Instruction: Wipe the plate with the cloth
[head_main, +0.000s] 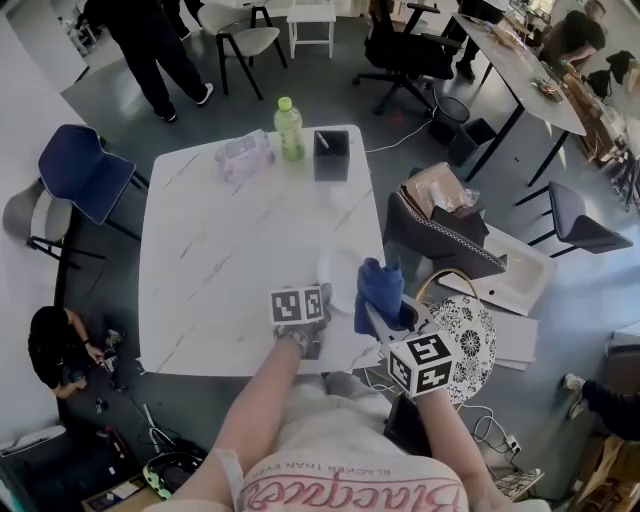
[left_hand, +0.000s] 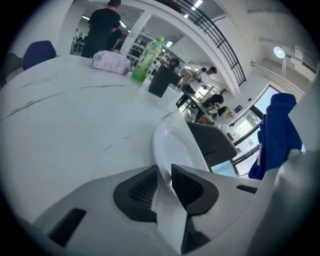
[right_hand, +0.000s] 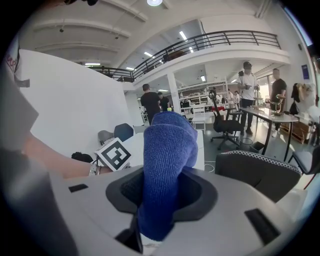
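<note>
Office, white marble-look desk (head_main: 220, 260). L tool (left_hand: 165, 176) clamped rim of white ceramic plate (left_hand: 175, 142) at desk's near edge, prob. steadying it. R tool (right_hand: 162, 200) pinched blue knit cloth (right_hand: 167, 150) alongside, ready for wiping.

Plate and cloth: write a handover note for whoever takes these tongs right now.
Left tongs: closed on the near rim of the plate, which lies at the near edge of the table.
Right tongs: clamped on the blue cloth, held upright beside the plate, apart from it.
Done: plate and cloth both gripped.
Left to do: bring the cloth onto the plate and wipe.
</note>
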